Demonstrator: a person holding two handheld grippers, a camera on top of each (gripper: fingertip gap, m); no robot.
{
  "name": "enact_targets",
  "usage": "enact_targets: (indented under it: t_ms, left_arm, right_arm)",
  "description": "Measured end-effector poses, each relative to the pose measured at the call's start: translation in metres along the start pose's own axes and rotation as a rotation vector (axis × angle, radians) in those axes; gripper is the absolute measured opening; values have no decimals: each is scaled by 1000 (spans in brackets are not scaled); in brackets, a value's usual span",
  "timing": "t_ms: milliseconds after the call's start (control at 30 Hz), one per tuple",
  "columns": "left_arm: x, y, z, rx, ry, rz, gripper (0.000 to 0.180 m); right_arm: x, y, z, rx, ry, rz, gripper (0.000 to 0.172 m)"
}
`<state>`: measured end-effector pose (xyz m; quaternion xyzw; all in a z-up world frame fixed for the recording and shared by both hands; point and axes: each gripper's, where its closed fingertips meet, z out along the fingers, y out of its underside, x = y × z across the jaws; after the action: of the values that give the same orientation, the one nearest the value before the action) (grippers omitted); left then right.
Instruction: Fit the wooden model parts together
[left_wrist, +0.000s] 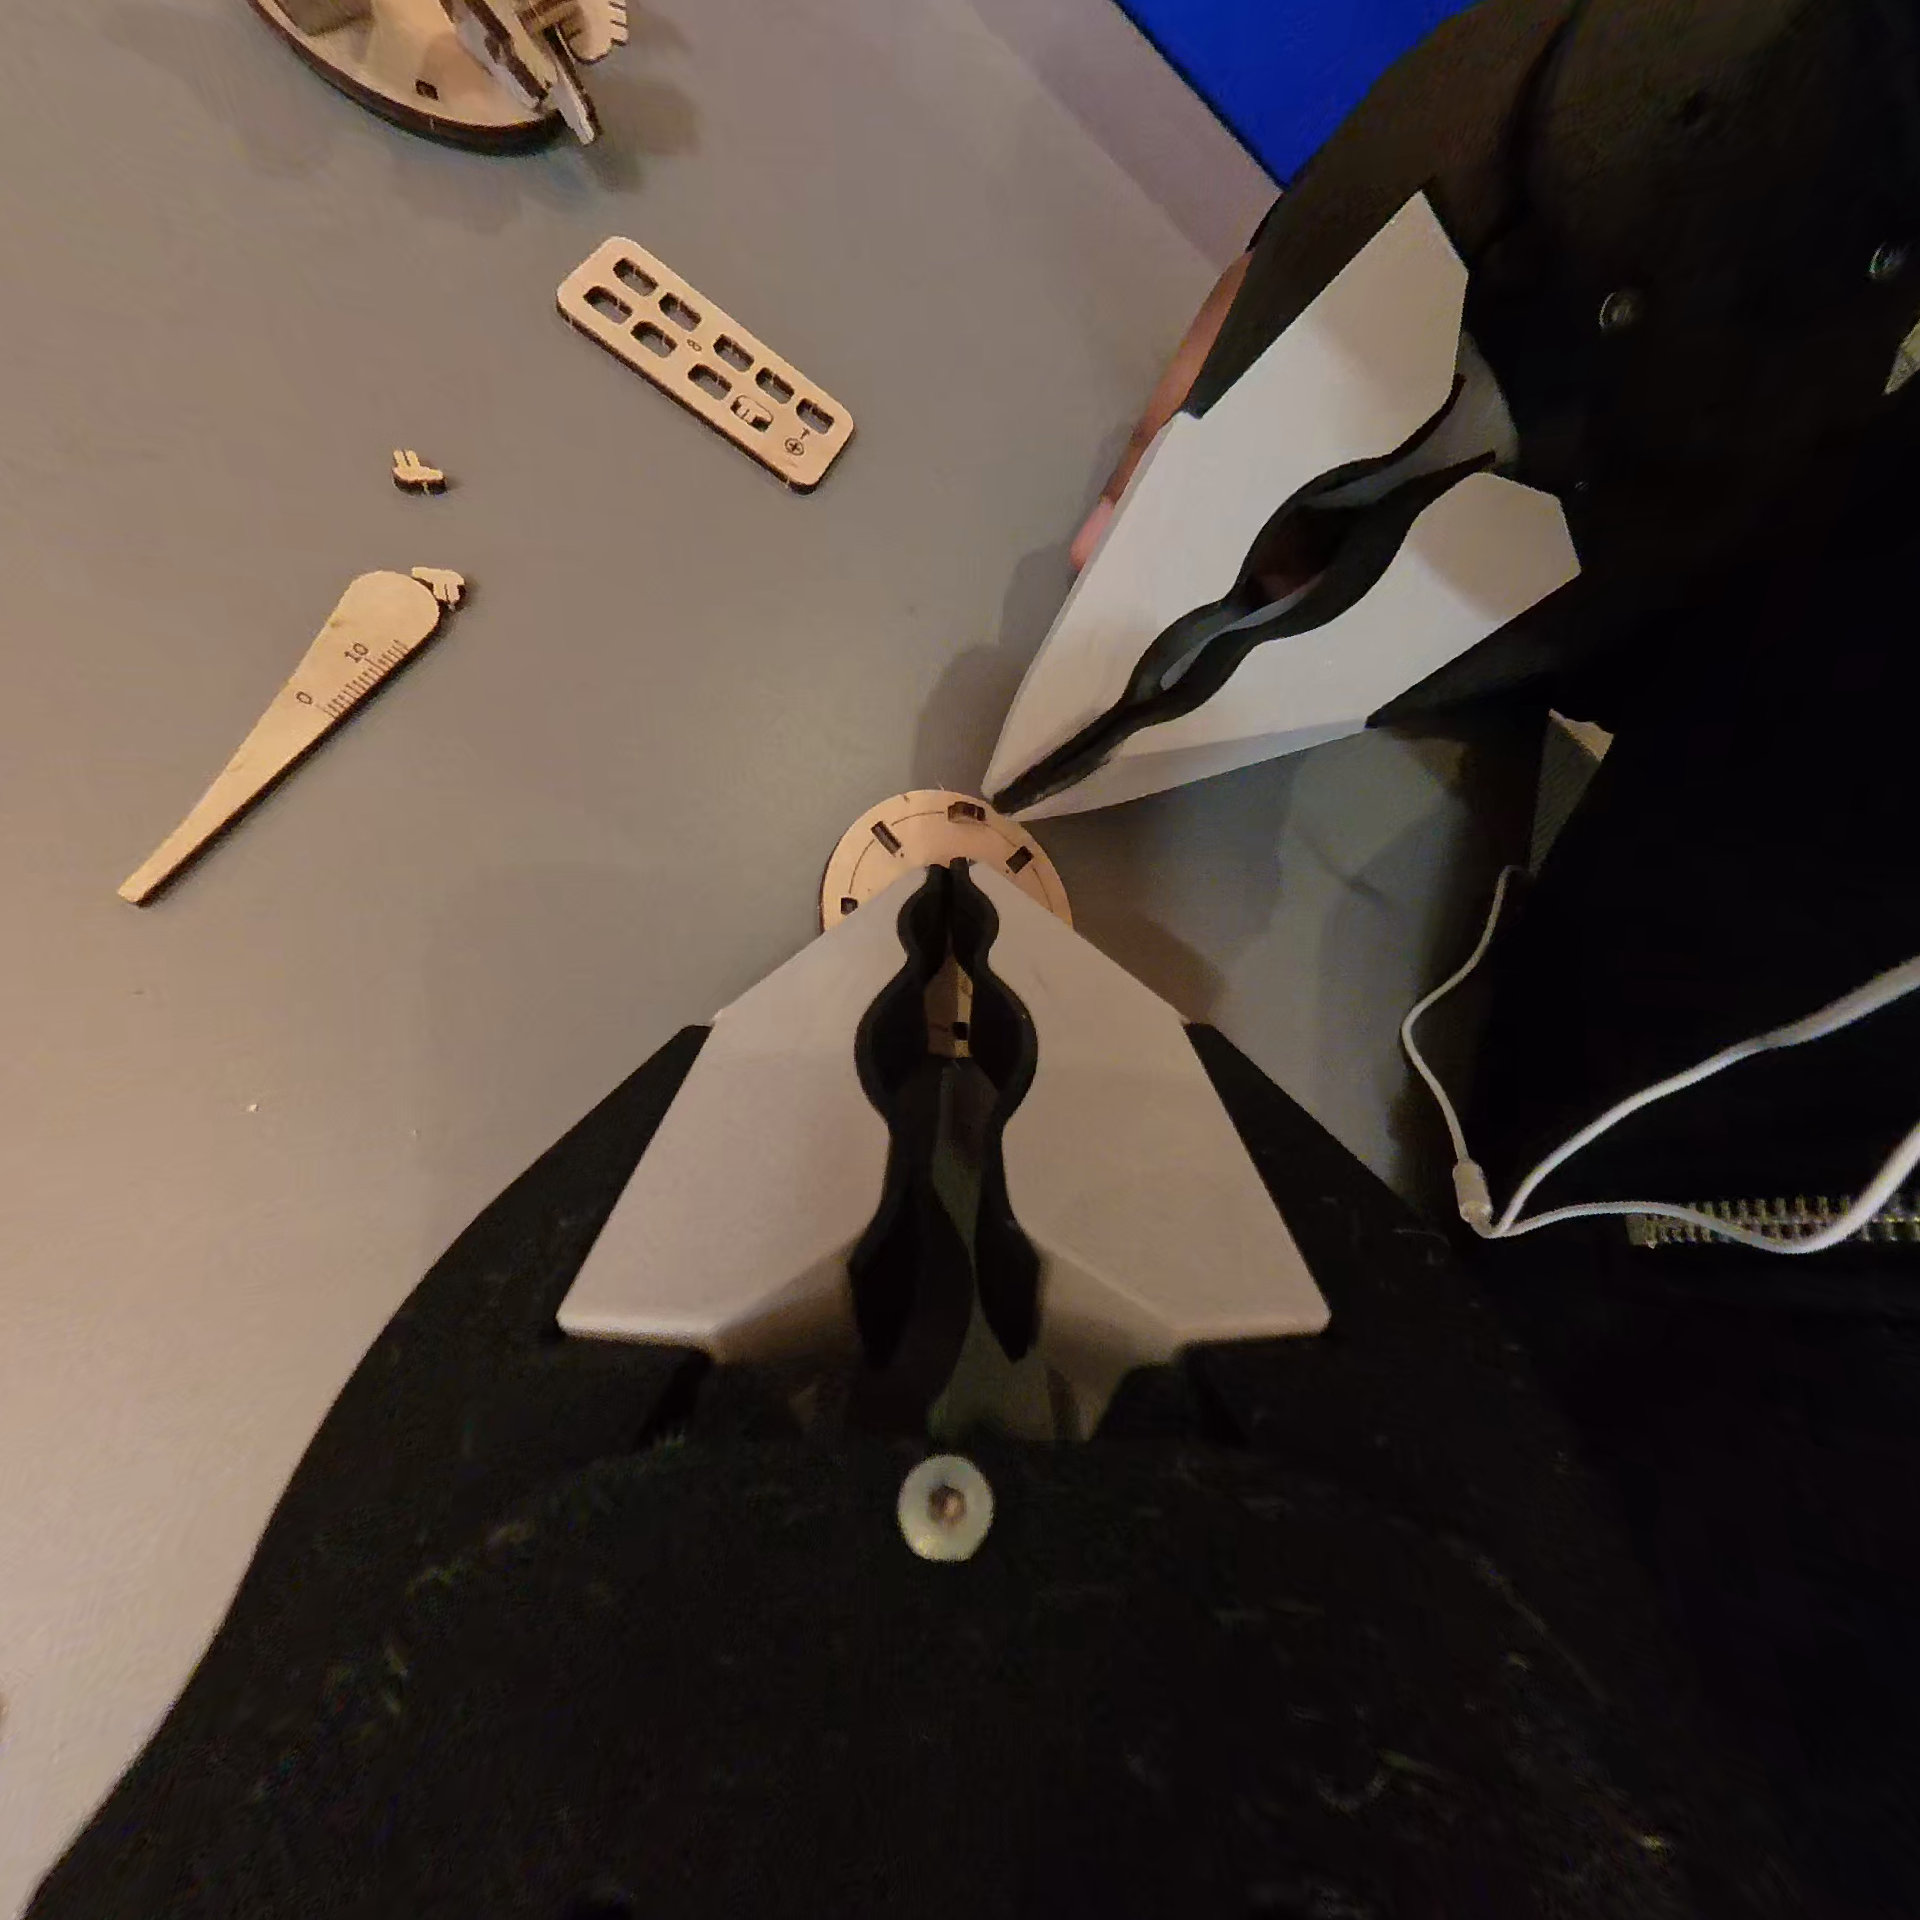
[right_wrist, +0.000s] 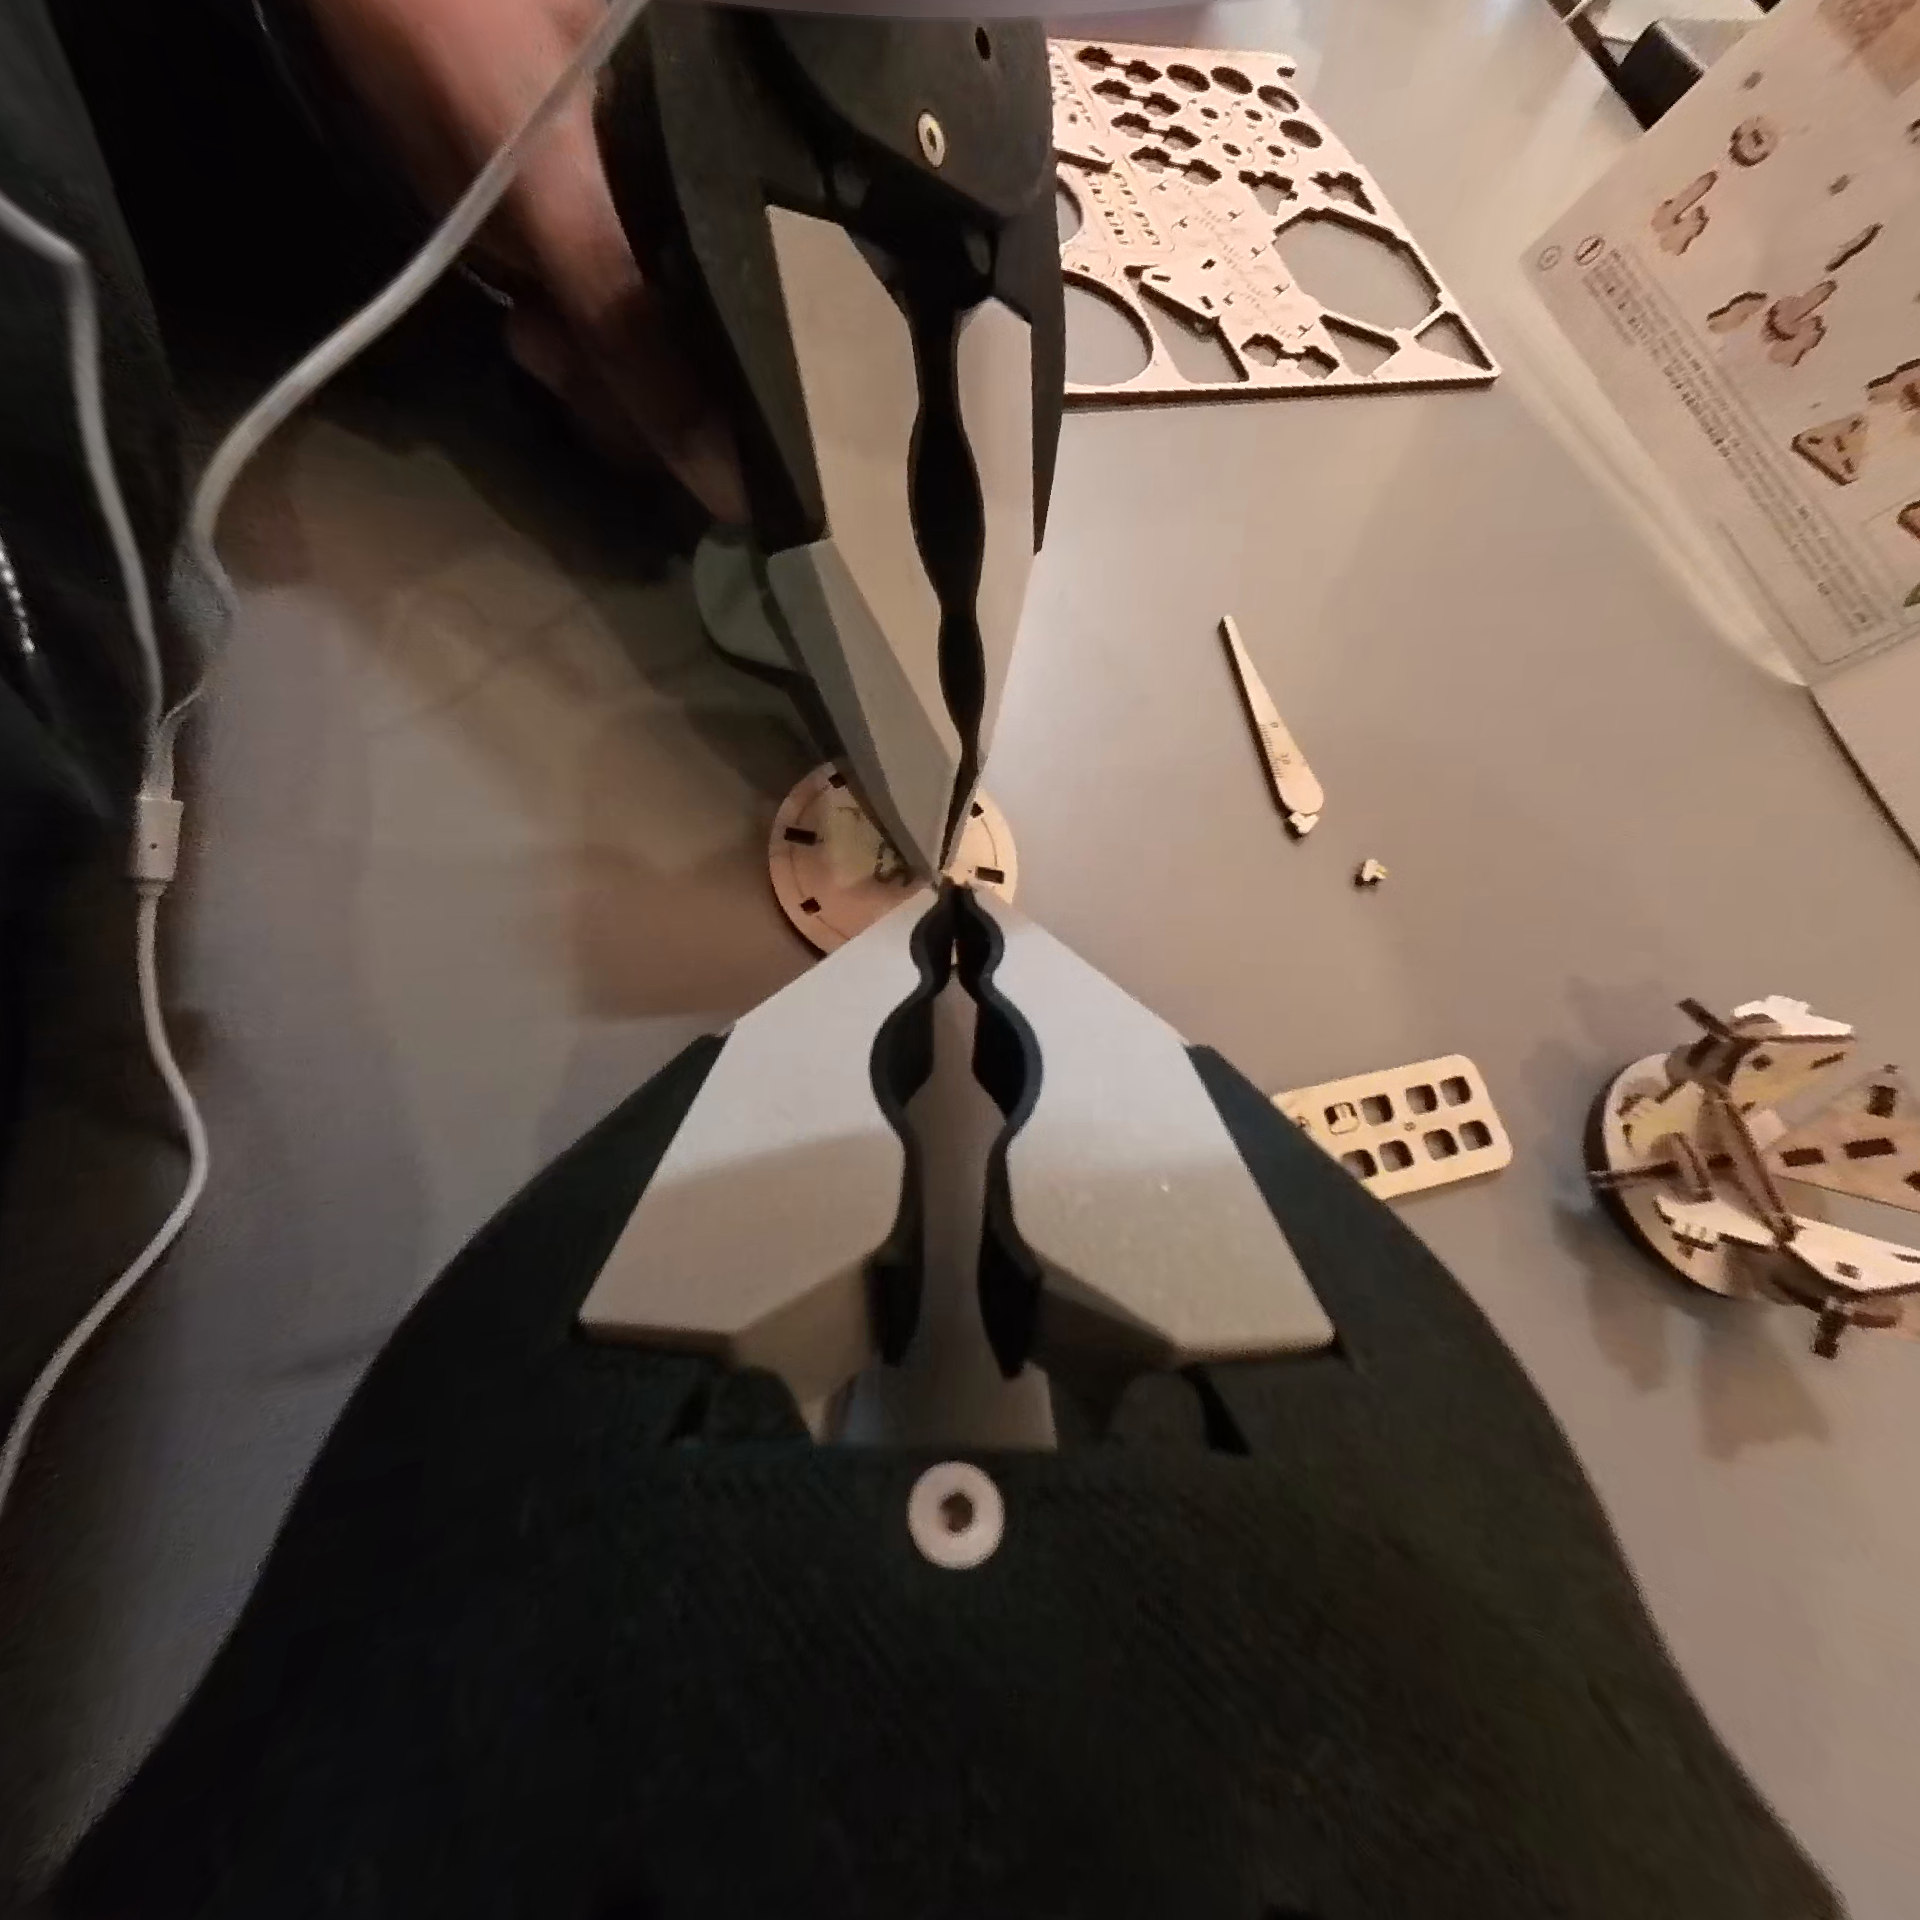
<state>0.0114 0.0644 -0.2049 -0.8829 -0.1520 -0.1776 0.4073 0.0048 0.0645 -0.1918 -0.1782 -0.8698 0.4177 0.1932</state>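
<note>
Bearing scale marks: tapered wooden gauge

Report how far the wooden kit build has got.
Done: a wooden model stands built on its base; the parts sheet is mostly punched out. In hand: left gripper and right gripper, both shut, meet over the slotted round disc. Left: tapered scale piece, slotted strip and two small tabs lie loose.

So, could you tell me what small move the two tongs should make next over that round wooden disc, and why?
Probably ease the right tongs down a touch toward the nearest slot. Both tongs are shut, tips almost meeting over the slotted disc on the grey table. The left tongs seem to pinch something tiny and pale there, too small to identify.
</note>
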Motion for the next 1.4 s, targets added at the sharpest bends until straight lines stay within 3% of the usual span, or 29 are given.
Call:
enact_targets:
  t_ms: [267, 433, 600, 867, 1000, 1133, 1300, 1400]
  left_arm:
    - [0, 3, 0, -12, 6, -6, 0]
    - [0, 3, 0, -12, 15, -17, 0]
    - [0, 2, 0, -11, 20, -24, 0]
    - [0, 2, 0, -4, -13, 3, 0]
    - [-2, -1, -3, 23, -36, 15, 0]
    - [1, -20, -24, 212, 43, -36, 7]
    - [-2, -33, -40, 343, 46, -60, 9]
    - [-2, -35, -41, 362, 14, -36, 12]
  right_arm:
    - [2, 7, 8, -60, 20, -41, 0]
    - [11, -8, -6, 70, 24, 43, 0]
    - [14, -8, -6, 68, 29, 67, 0]
    - [31, -9, -17, 101, 205, 157, 0]
    - [17, -10, -21, 111, 208, 290, 22]
    - [1, -9, -15, 78, 195, 371, 50]
    - [-11, 12, 11, -139, 170, 348, 84]
    - [-10, 6, 18, -124, 118, 367, 86]
